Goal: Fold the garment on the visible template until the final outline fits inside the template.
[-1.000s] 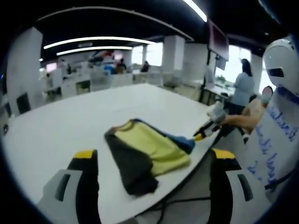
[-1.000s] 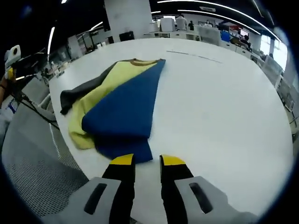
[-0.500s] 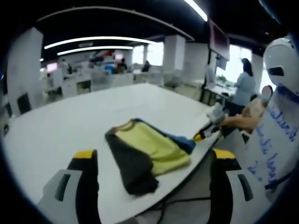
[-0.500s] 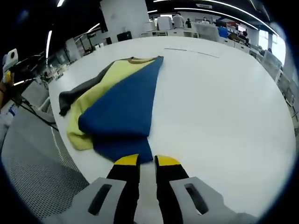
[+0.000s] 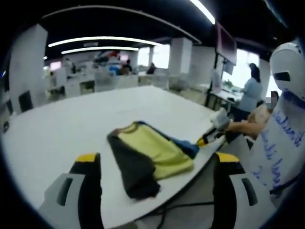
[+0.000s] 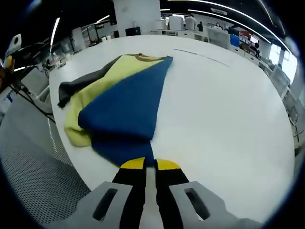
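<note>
Grip first: your right gripper [image 6: 148, 164], nearly closed at the blue-yellow-and-grey cloth garment [image 6: 119, 107]'s near blue edge, may not hold fabric, I cannot tell, while the left gripper [image 5: 157, 160] hangs wide open and empty.

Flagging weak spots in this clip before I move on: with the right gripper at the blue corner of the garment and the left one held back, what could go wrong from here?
1. The right gripper looks nearly closed at the blue edge of the garment; it may pinch a single layer, so pulling could undo the fold.
2. The garment lies close to the table edge, so a drag could slide it off.
3. The left gripper is open and apart from the cloth, leaving nothing to anchor it.
</note>
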